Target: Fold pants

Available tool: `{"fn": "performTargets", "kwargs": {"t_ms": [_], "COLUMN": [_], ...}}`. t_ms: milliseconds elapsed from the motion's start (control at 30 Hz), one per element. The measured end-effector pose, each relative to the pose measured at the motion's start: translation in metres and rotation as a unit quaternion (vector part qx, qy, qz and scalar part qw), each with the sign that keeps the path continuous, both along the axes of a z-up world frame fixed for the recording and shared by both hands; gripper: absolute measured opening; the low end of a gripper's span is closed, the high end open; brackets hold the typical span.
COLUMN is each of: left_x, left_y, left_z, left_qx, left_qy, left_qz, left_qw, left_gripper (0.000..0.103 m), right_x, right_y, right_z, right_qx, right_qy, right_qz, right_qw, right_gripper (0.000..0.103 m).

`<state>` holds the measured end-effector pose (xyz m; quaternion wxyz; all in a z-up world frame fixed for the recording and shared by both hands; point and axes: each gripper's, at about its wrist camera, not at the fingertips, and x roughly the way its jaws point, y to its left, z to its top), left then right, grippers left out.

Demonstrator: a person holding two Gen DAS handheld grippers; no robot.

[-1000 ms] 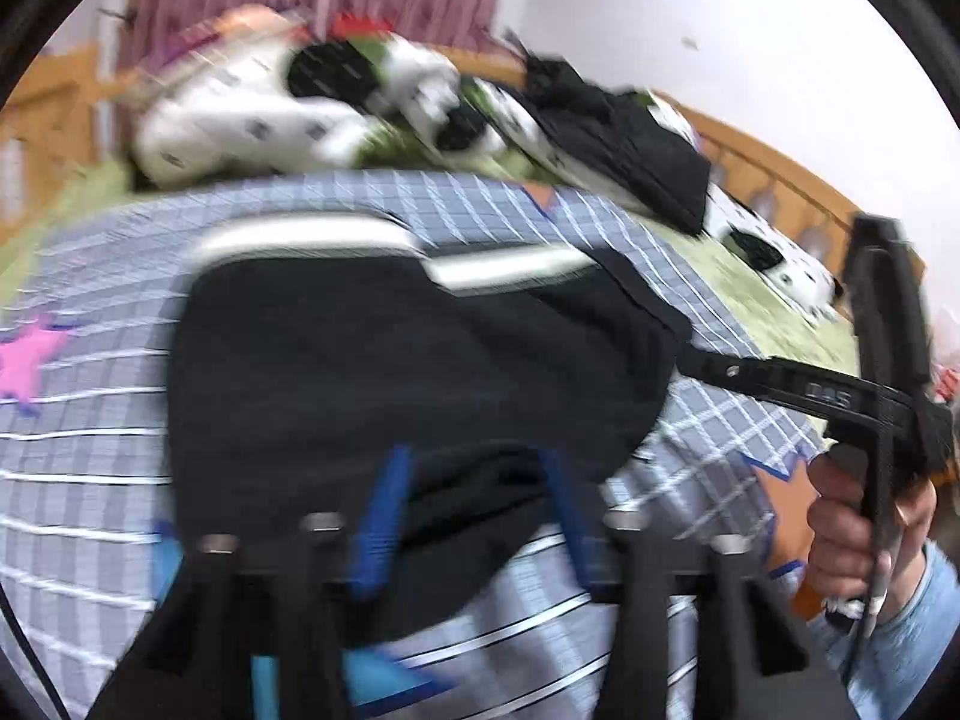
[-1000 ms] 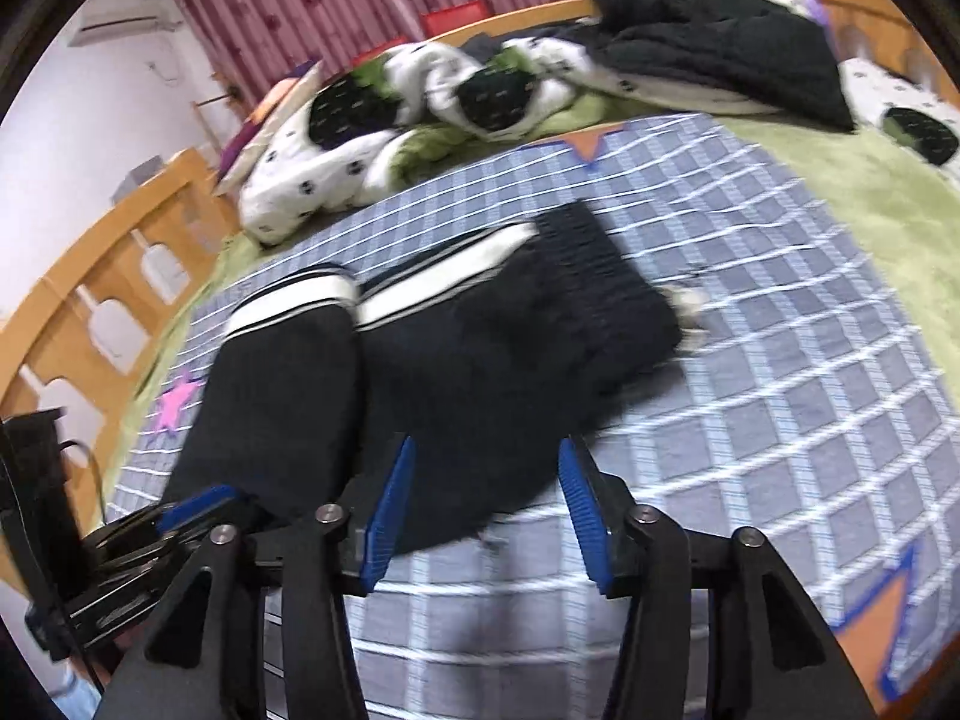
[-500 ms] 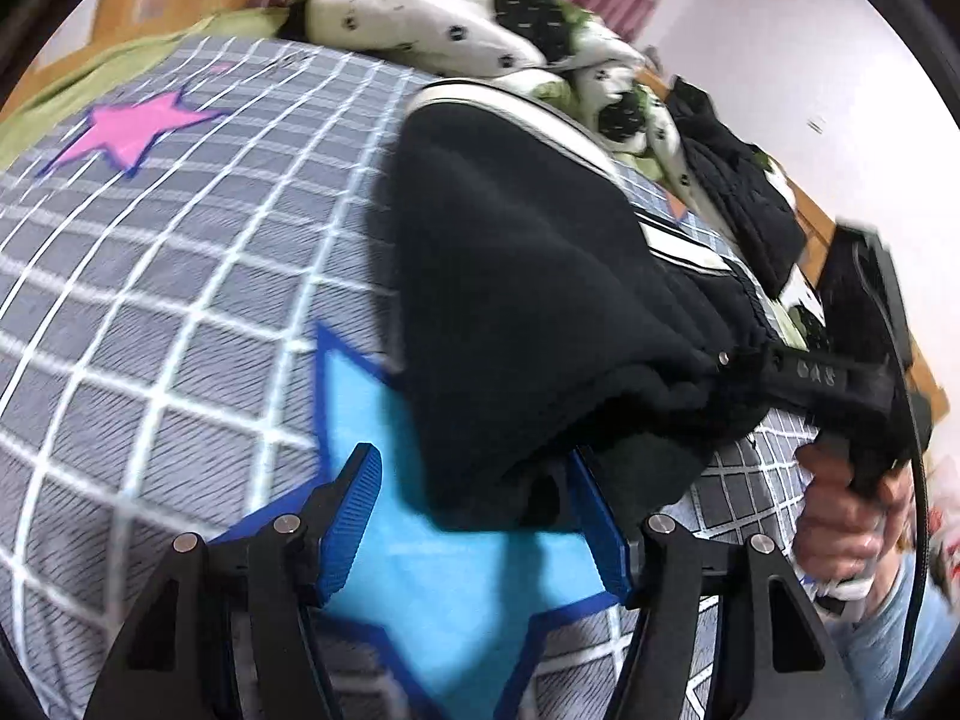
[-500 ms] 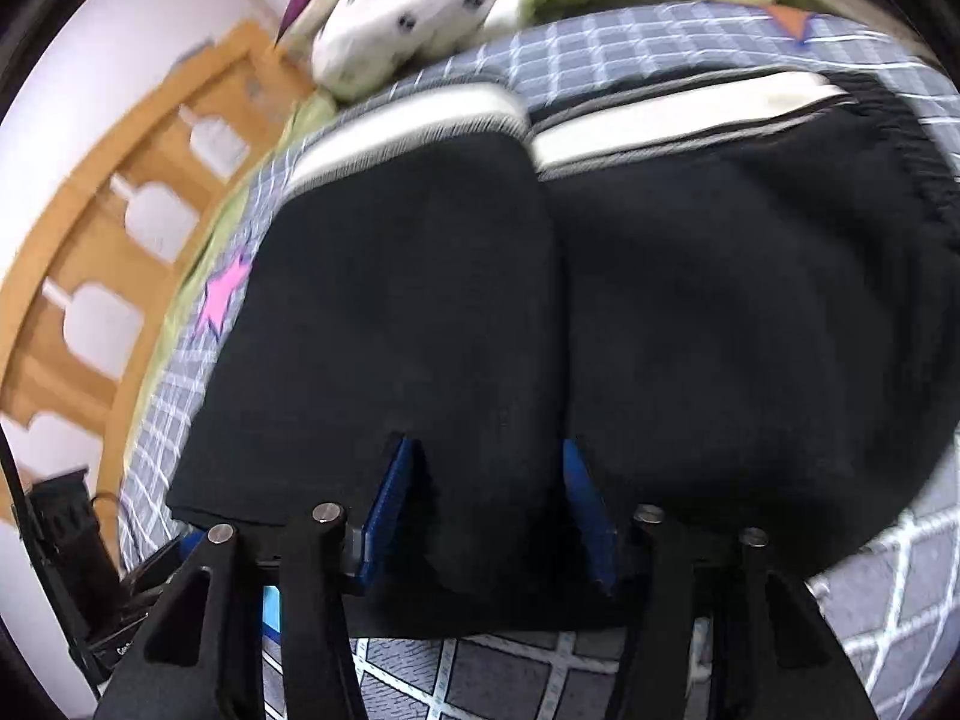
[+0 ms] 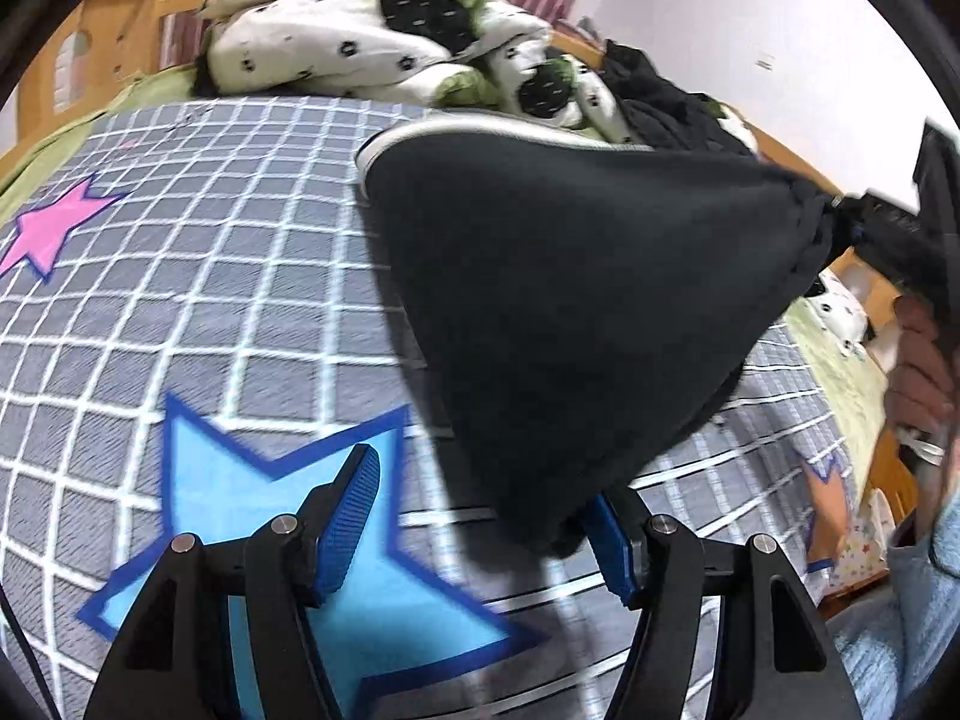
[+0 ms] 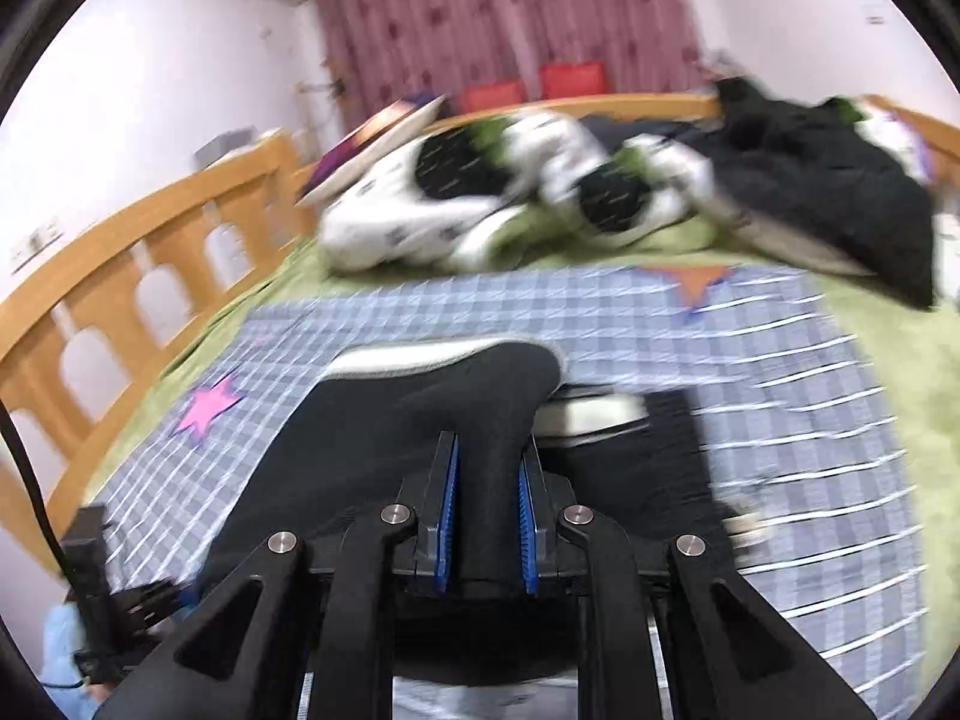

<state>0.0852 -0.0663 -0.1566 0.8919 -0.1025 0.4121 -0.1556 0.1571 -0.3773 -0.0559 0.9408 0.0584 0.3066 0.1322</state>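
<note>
The black pants (image 5: 570, 300) with a white side stripe are lifted off the checked blanket (image 5: 180, 276). In the left wrist view my left gripper (image 5: 486, 516) is open, its blue pads wide apart, with the lowest corner of the pants hanging against its right pad. My right gripper (image 5: 840, 210) shows there at the right edge, pinching the upper corner of the pants. In the right wrist view my right gripper (image 6: 485, 468) is shut on a black fold of the pants (image 6: 468, 408), which drape down to the blanket (image 6: 780, 360).
A white spotted duvet (image 6: 480, 204) and a heap of dark clothes (image 6: 828, 192) lie at the far end of the bed. A wooden rail (image 6: 120, 252) runs along the left side. Green sheet (image 6: 888, 360) borders the blanket.
My right gripper has closed on the pants and lifted them off the blanket. My left gripper has stayed open and the pants now hang mostly to its right.
</note>
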Motion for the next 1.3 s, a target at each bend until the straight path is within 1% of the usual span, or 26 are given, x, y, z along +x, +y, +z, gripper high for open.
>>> {"fn": "performTargets", "kwargs": {"t_ms": [67,100,133,167,200,233,267,333,400,433,467,500,567,633,700,767,800,833,867,900,933,1000,1100,1133,1200,1300], "left_x": [0.001,0.002,0.003,0.003,0.003,0.003,0.004,0.002,0.001,0.004,0.007,0.008,0.006,0.002,-0.005,-0.014,-0.016,-0.017,-0.014,-0.01,-0.003,0.015,0.05,0.069,0.097,0.134], "left_y": [-0.014,-0.022,-0.028,-0.035,-0.04,-0.042,-0.043,-0.042,-0.035,-0.031,-0.026,-0.023,-0.02,-0.019,-0.014,-0.004,0.001,0.005,0.011,0.016,0.019,0.017,0.007,0.002,-0.005,-0.013], "left_z": [0.001,0.0,-0.001,-0.002,-0.002,-0.003,-0.004,-0.002,-0.003,-0.008,-0.015,-0.016,-0.01,-0.006,0.0,0.011,0.017,0.022,0.031,0.037,0.042,0.048,0.048,0.044,0.034,0.013], "left_qx": [-0.007,-0.002,0.007,0.023,0.029,0.027,0.02,0.022,0.037,0.028,0.013,0.005,-0.008,-0.016,-0.019,-0.015,-0.009,-0.011,-0.024,-0.038,-0.043,-0.041,-0.034,-0.041,-0.056,-0.065], "left_qy": [0.0,0.0,-0.001,-0.008,-0.014,-0.013,-0.006,-0.013,-0.024,-0.013,0.006,0.012,0.017,0.033,0.039,0.028,0.018,0.011,0.0,-0.005,-0.006,-0.006,0.0,0.009,0.027,0.058], "left_qz": [-0.021,-0.03,-0.033,-0.029,-0.023,-0.02,-0.02,-0.008,-0.003,0.002,0.002,0.003,0.004,-0.002,-0.015,-0.018,-0.006,0.001,0.004,0.008,0.016,0.023,0.017,0.011,0.006,0.012], "left_qw": [0.9997,0.9996,0.9994,0.9993,0.9992,0.9994,0.9996,0.9996,0.999,0.9995,0.9999,0.9999,0.9998,0.9993,0.999,0.9993,0.9998,0.9999,0.9997,0.9992,0.9989,0.9989,0.9993,0.999,0.998,0.9961], "left_gripper": [0.063,0.063,0.063,0.062,0.058,0.049,0.04,0.018,0.016,0.016,0.016,0.016,0.018,0.021,0.021,0.032,0.042,0.049,0.051,0.056,0.058,0.058,0.058,0.058,0.058,0.058], "right_x": [0.003,0.006,0.011,0.02,0.026,0.031,0.032,0.027,0.021,0.017,0.017,0.021,0.024,0.022,0.018,0.012,0.01,0.008,0.007,0.009,0.013,0.029,0.054,0.068,0.082,0.11], "right_y": [-0.034,-0.047,-0.056,-0.066,-0.074,-0.076,-0.079,-0.082,-0.083,-0.083,-0.079,-0.074,-0.064,-0.052,-0.055,-0.061,-0.063,-0.066,-0.067,-0.07,-0.073,-0.08,-0.082,-0.079,-0.074,-0.07], "right_z": [-0.003,-0.013,-0.025,-0.047,-0.069,-0.084,-0.097,-0.097,-0.082,-0.079,-0.08,-0.088,-0.104,-0.098,-0.09,-0.081,-0.074,-0.068,-0.062,-0.055,-0.049,-0.04,-0.039,-0.043,-0.049,-0.071], "right_qx": [0.002,-0.007,-0.016,-0.023,-0.031,-0.038,-0.041,-0.034,-0.019,-0.012,-0.025,-0.05,-0.071,-0.118,-0.12,-0.116,-0.117,-0.117,-0.114,-0.109,-0.101,-0.076,-0.057,-0.058,-0.068,-0.067], "right_qy": [-0.004,0.007,0.029,0.067,0.097,0.115,0.118,0.105,0.092,0.082,0.082,0.103,0.124,0.102,0.105,0.104,0.098,0.088,0.078,0.071,0.066,0.071,0.087,0.1,0.11,0.136], "right_qz": [-0.039,-0.059,-0.072,-0.086,-0.097,-0.102,-0.101,-0.098,-0.094,-0.09,-0.084,-0.085,-0.099,-0.089,-0.081,-0.075,-0.069,-0.067,-0.068,-0.071,-0.075,-0.08,-0.072,-0.055,-0.049,-0.033], "right_qw": [0.999,0.998,0.997,0.994,0.99,0.987,0.987,0.989,0.991,0.993,0.993,0.99,0.985,0.984,0.984,0.985,0.986,0.987,0.988,0.989,0.99,0.991,0.992,0.992,0.99,0.988], "right_gripper": [0.017,0.017,0.017,0.017,0.018,0.018,0.018,0.019,0.019,0.018,0.018,0.018,0.017,0.018,0.024,0.034,0.038,0.048,0.056,0.058,0.058,0.059,0.059,0.059,0.059,0.059]}}
